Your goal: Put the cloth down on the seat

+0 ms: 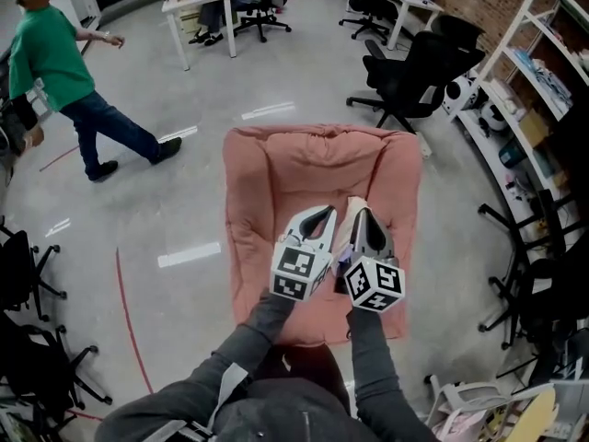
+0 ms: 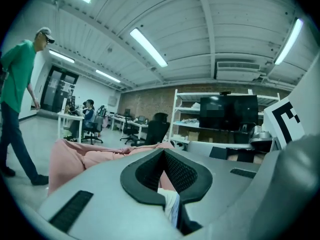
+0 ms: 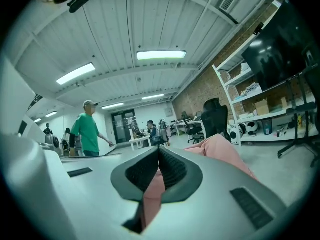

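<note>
A pink cushioned seat (image 1: 276, 168) lies on the floor in front of me. Both grippers hover side by side over its front half, pointing away from me. A pale pink cloth (image 1: 349, 221) hangs between them. The left gripper (image 1: 326, 213) is shut, and in the left gripper view (image 2: 163, 151) a whitish fold of the cloth (image 2: 171, 204) sits pinched in its jaws. The right gripper (image 1: 362, 213) is shut too; in the right gripper view (image 3: 159, 151) pink cloth (image 3: 152, 194) is clamped between its pads. Most of the cloth is hidden behind the grippers.
A person in a green shirt (image 1: 55, 63) walks at the far left. Black office chairs (image 1: 414, 72) stand behind the seat, with white shelving (image 1: 534, 90) along the right. More chair bases (image 1: 28, 274) sit at the left edge, and a white table (image 1: 198, 7) at the back.
</note>
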